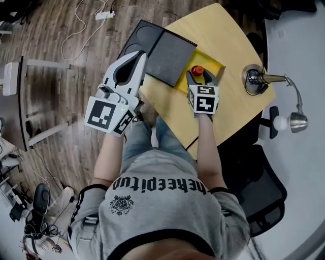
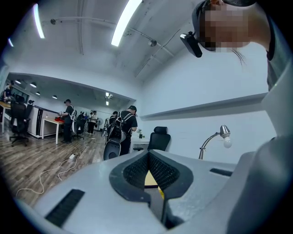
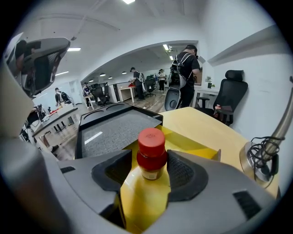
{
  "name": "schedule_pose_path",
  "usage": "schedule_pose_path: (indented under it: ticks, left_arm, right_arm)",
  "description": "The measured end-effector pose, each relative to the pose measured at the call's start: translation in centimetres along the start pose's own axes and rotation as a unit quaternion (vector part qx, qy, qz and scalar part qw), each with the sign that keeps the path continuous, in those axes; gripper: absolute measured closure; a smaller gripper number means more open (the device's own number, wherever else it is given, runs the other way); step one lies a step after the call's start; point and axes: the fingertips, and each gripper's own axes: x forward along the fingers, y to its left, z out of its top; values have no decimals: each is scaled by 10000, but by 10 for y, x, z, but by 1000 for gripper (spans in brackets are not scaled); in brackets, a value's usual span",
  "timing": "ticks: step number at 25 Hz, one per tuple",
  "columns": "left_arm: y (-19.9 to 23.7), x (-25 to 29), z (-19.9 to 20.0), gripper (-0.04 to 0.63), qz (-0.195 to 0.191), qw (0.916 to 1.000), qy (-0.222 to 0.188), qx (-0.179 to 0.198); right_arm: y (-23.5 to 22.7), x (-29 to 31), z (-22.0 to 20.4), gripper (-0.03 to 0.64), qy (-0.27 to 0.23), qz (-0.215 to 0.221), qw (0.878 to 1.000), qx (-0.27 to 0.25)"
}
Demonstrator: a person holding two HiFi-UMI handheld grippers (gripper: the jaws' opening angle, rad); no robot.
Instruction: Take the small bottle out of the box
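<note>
The small bottle (image 1: 197, 70) (image 3: 152, 153), yellow-bodied with a red cap, stands upright in the open yellow box (image 1: 216, 65) (image 3: 192, 144) on the wooden table (image 1: 238, 45). The box's black lid (image 1: 170, 53) (image 3: 114, 128) lies folded back to the left. My right gripper (image 1: 201, 76) (image 3: 149, 167) is open, angled down, with the bottle's neck between its pads; the right pad is at the cap and a gap shows on the left. My left gripper (image 1: 136, 57) (image 2: 149, 157) is shut on nothing and hangs level, off the table's left edge.
A desk lamp (image 1: 292, 119) stands on a round base (image 1: 254, 78) with coiled cable at the table's right. A black office chair (image 1: 254, 188) sits beside me on the right. A power strip and cord (image 1: 105, 15) lie on the wood floor. People stand far off.
</note>
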Motion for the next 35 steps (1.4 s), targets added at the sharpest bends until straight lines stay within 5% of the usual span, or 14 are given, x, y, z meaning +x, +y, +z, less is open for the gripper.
schedule_pose_path:
  ticks: [13, 35]
  left_arm:
    - [13, -20, -1, 592, 25, 10000, 64, 23]
    - [-3, -66, 42, 592, -536, 9975, -452, 107]
  right_arm:
    - [-6, 11, -6, 400, 450, -481, 9973, -327]
    - [27, -100, 52, 402, -1255, -741, 9879, 536]
